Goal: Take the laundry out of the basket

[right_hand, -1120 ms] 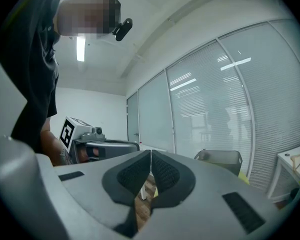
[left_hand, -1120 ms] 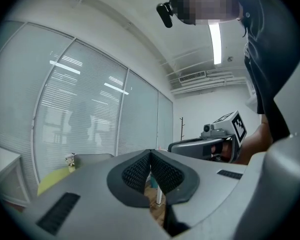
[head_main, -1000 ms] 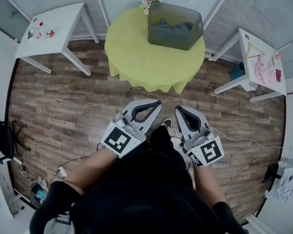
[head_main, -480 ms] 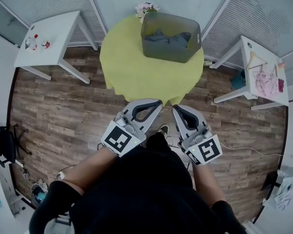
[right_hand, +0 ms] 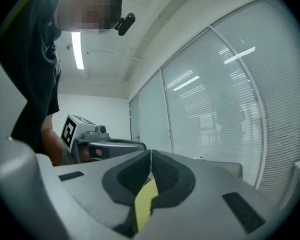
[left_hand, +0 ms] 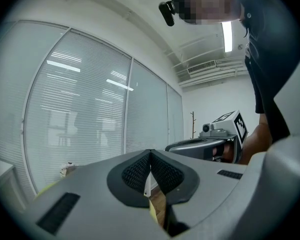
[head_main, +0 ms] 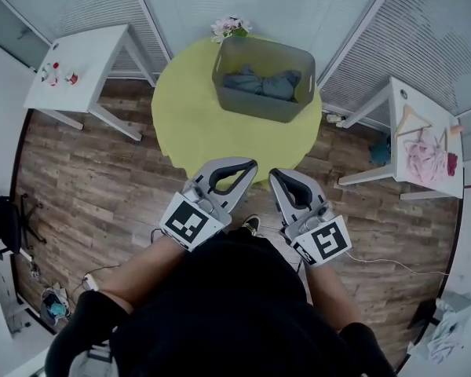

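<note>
A grey laundry basket (head_main: 261, 109) stands on the far side of a round table with a yellow-green cloth (head_main: 196, 124). Dark blue-grey laundry (head_main: 263, 82) lies crumpled inside it. My left gripper (head_main: 251, 163) and right gripper (head_main: 272, 174) are held side by side at the table's near edge, well short of the basket. Both are shut with nothing between the pads. In the left gripper view the gripper (left_hand: 150, 153) shows its tips touching, and the right gripper (right_hand: 151, 154) looks the same in its own view, with the yellow cloth seen through the gap below.
A small flower bunch (head_main: 229, 28) sits behind the basket. A white side table (head_main: 82, 57) with small items stands at the left. Another white table (head_main: 428, 136) at the right carries pink clothes and a hanger. Blinds and glass walls close off the back.
Both grippers have come closer to the yellow table, reaching its near edge. The basket and table sit lower and nearer in the head view. The jaws stay shut.
</note>
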